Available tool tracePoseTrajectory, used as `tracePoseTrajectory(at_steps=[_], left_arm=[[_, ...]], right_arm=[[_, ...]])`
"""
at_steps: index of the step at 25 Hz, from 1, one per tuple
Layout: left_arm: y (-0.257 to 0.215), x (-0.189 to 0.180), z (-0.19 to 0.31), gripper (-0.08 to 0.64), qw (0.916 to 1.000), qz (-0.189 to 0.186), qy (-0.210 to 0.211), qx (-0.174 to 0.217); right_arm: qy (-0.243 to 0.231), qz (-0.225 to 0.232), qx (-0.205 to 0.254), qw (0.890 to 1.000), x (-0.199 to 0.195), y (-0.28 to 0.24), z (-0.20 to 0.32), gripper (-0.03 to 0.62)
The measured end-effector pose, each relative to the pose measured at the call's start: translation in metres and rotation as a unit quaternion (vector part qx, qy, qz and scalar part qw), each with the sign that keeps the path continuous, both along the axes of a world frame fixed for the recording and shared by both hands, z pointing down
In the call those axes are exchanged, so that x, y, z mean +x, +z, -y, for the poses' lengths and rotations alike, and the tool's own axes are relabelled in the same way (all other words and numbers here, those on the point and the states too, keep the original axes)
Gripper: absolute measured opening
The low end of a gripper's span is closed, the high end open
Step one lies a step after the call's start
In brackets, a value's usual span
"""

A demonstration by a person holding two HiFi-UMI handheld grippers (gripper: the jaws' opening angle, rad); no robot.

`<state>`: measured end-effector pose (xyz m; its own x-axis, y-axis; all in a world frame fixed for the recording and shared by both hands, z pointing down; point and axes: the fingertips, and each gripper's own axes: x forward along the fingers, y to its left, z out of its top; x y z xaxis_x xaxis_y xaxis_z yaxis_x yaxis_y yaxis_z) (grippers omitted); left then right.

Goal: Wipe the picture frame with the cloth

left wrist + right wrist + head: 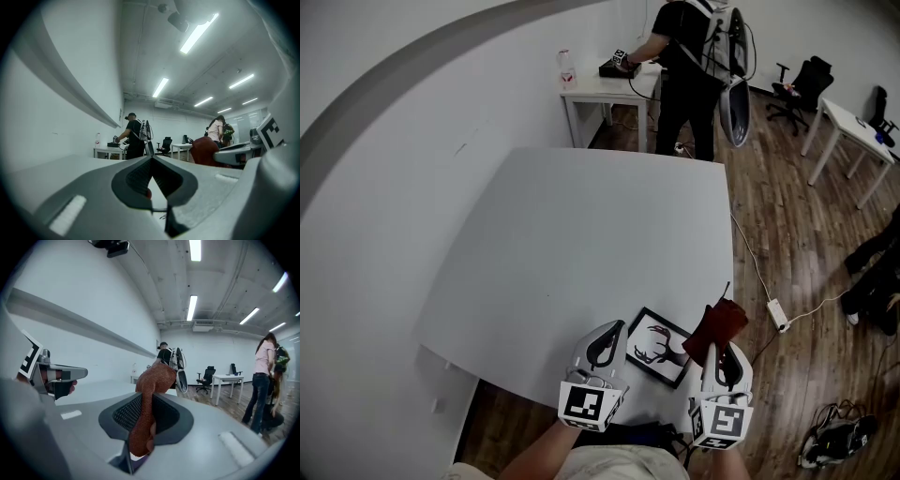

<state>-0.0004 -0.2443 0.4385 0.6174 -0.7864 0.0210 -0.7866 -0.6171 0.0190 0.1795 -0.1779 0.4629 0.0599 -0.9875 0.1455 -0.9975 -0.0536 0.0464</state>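
A small black picture frame (658, 346) with an antler print lies flat near the front edge of the white table (581, 244). My left gripper (614, 329) hovers just left of the frame with its jaws closed together and nothing between them (151, 162). To the frame's right, my right gripper (718, 348) is shut on a reddish-brown cloth (722, 323) that sticks up out of its jaws (152, 380). From the left gripper view the cloth (205, 151) shows at the right. The frame is hidden in both gripper views.
A person with a backpack (689, 66) stands at a small white desk (605, 92) beyond the table. On the wood floor to the right lie a power strip (778, 314) and a bag (839, 439). Another desk (853, 131) and an office chair (806, 84) stand at the far right.
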Motion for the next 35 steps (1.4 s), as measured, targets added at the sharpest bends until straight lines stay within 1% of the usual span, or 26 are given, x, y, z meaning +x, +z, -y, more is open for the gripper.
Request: tracePoseTrajectory(at_steps=[2,4,5,7,10,13,17,21,27,30,32,35], left_arm=[[-0.001,0.000,0.000,0.001,1.0000,0.001,-0.001,0.005],[-0.004,-0.001,-0.001,0.001,1.0000,-0.003,-0.004,0.002],[-0.005,-0.001,-0.001,0.001,1.0000,-0.004,-0.004,-0.001],[-0.004,-0.001,-0.003,0.001,1.0000,-0.005,-0.002,0.001],[-0.004,-0.001,-0.004,0.001,0.9999,-0.002,-0.002,0.014],[-0.006,-0.002,-0.005,0.001,0.9998,0.002,-0.007,0.017],[-0.003,-0.001,-0.011,0.001,0.9999,0.015,-0.005,-0.005],[-0.005,-0.003,-0.007,0.001,0.9998,0.007,-0.007,0.018],[-0.007,-0.002,-0.009,0.001,0.9999,0.010,-0.009,0.001],[-0.011,-0.002,-0.009,0.001,0.9999,0.003,-0.011,0.009],[-0.011,-0.003,-0.008,0.001,0.9998,0.000,-0.013,0.013],[-0.010,-0.003,-0.008,0.001,0.9998,0.006,-0.012,0.013]], right_arm=[[-0.001,-0.014,0.039,0.999,-0.004,-0.014,0.000,0.092],[-0.003,-0.035,0.077,0.996,-0.009,-0.026,-0.001,0.092],[-0.004,-0.041,0.091,0.995,-0.011,-0.031,-0.002,0.092],[-0.004,-0.038,0.104,0.994,-0.014,-0.034,-0.001,0.092],[-0.006,-0.029,0.107,0.994,-0.016,-0.034,0.001,0.092],[-0.008,-0.027,0.103,0.994,-0.019,-0.032,0.003,0.092],[-0.014,-0.026,0.097,0.995,-0.019,-0.029,0.001,0.092],[-0.016,-0.024,0.095,0.995,-0.022,-0.030,0.003,0.091],[-0.019,-0.028,0.092,0.995,-0.023,-0.030,0.003,0.089],[-0.025,-0.039,0.089,0.995,-0.024,-0.030,0.004,0.089],[-0.026,-0.037,0.088,0.995,-0.024,-0.030,0.005,0.089],[-0.028,-0.036,0.085,0.995,-0.025,-0.029,0.005,0.089]])
